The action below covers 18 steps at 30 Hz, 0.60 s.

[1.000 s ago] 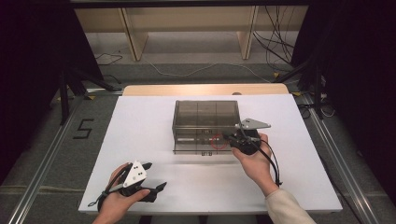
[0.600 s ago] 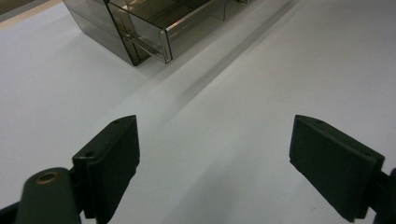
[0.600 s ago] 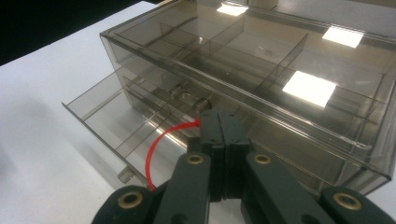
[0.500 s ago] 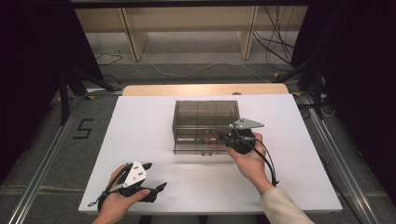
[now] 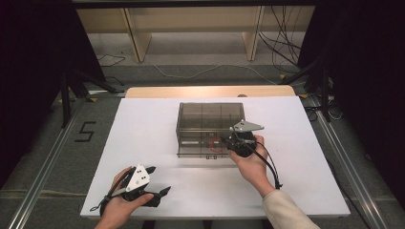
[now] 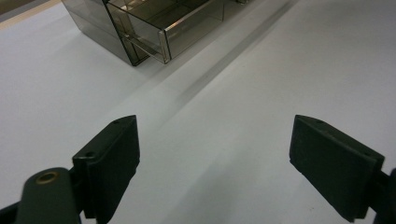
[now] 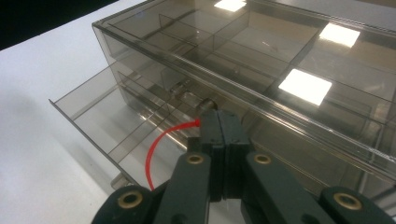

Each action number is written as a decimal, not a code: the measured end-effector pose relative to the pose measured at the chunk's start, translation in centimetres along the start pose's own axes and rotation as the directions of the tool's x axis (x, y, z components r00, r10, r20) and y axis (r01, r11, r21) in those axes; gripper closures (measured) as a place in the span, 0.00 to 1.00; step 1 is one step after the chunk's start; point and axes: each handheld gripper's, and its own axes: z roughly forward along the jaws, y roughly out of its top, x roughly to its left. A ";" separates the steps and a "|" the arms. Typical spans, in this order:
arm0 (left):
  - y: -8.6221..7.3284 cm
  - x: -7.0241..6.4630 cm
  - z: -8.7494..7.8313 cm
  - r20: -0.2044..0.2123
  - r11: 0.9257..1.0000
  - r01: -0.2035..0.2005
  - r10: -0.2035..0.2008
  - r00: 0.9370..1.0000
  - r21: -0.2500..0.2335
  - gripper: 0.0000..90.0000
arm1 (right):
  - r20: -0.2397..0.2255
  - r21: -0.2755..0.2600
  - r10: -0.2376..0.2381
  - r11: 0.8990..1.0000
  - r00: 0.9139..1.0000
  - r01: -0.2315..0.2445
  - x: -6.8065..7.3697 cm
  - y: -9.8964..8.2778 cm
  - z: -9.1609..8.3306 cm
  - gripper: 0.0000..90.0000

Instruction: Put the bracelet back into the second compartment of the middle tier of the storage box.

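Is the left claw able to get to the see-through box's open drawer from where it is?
Probably yes. The left claw, open, hovers near the table's front edge, and bare white tabletop lies between it and the smoky clear plastic drawer.

The black two-jaw left gripper (image 5: 160, 180) carries a pale grey 3-cornered plate dotted with small dark holes; its flat, rectangular fingers (image 6: 114, 154) are matte black. The black right gripper (image 7: 218, 122) has brass-coloured rivets, a grey plate and a trailing black cable (image 5: 271, 165). The person's right arm wears a cream sleeve (image 5: 285, 212).

Smoky drawer box (image 5: 210, 121) — red band (image 5: 216, 145)
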 end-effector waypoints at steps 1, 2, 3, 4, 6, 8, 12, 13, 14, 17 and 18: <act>0.0 0.0 0.0 0.000 1.000 0.000 0.000 1.000 0.001 0.18 | 0.005 -0.001 -0.002 1.000 1.000 0.002 0.1 0.0 0.1 1.00; 0.0 0.0 0.0 0.000 1.000 -0.001 0.001 1.000 0.002 0.18 | 0.002 0.002 -0.004 1.000 1.000 0.004 0.1 0.0 0.2 1.00; 0.0 0.0 0.0 0.000 1.000 -0.001 0.001 1.000 0.001 0.18 | 0.001 0.005 -0.003 1.000 1.000 0.003 0.2 0.0 0.3 1.00; 0.0 0.0 0.0 0.000 1.000 0.000 0.000 1.000 0.000 0.18 | -0.001 0.009 -0.001 1.000 1.000 0.001 0.2 0.0 0.4 1.00; 0.0 0.0 0.0 -0.001 1.000 0.000 0.000 1.000 0.000 0.18 | 0.004 0.012 -0.005 1.000 1.000 0.005 0.3 0.0 0.5 1.00; 0.0 0.0 0.0 0.000 1.000 0.000 0.000 1.000 0.001 0.18 | 0.004 0.009 -0.008 1.000 1.000 0.008 0.3 0.0 0.7 1.00; 0.0 0.0 0.0 0.001 1.000 0.000 0.000 1.000 0.001 0.18 | 0.009 0.014 -0.008 1.000 1.000 0.008 0.4 0.0 0.9 1.00; 0.0 0.0 0.0 0.001 1.000 0.000 0.000 1.000 0.000 0.18 | 0.011 0.010 -0.015 1.000 1.000 0.015 0.5 0.0 1.0 1.00; 0.0 0.0 0.0 0.000 1.000 0.000 0.000 1.000 0.000 0.18 | 0.013 0.019 -0.015 1.000 1.000 0.015 0.5 0.0 1.0 1.00; 0.0 0.0 0.0 0.001 1.000 -0.001 0.001 1.000 0.000 0.18 | 0.019 0.015 -0.032 0.999 0.999 0.032 0.6 0.0 1.3 1.00; 0.0 0.0 0.0 0.001 1.000 -0.001 0.001 1.000 0.001 0.18 | 0.021 0.016 -0.034 0.999 0.999 0.034 0.6 -0.1 1.3 1.00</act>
